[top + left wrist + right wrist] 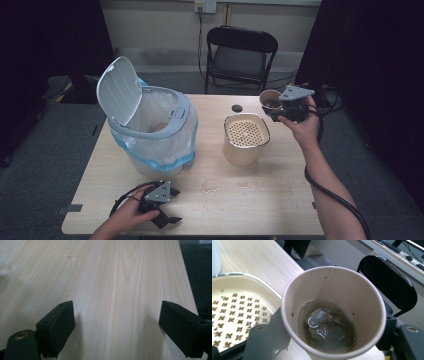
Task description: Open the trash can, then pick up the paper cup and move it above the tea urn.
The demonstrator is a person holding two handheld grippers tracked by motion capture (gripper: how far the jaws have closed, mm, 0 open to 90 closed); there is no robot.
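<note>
My right gripper (278, 111) is shut on a paper cup (270, 100), held in the air just right of and above a cream strainer pot (245, 138). In the right gripper view the paper cup (334, 310) is tilted slightly and holds a wet tea bag (324, 326) in brown liquid, with the strainer pot's perforated insert (234, 315) at the left. My left gripper (169, 205) rests low over the table's near left part, open. In the left gripper view its jaws stand wide apart above bare wood, with nothing between the fingertips (58, 327).
A pale blue bin (150, 127) with a clear liner and raised lid (118, 90) stands at the table's left. A small black cap (237, 108) lies behind the pot. Crumbs and wet marks (215, 186) dot the table's middle. A black folding chair (241, 55) stands beyond the far edge.
</note>
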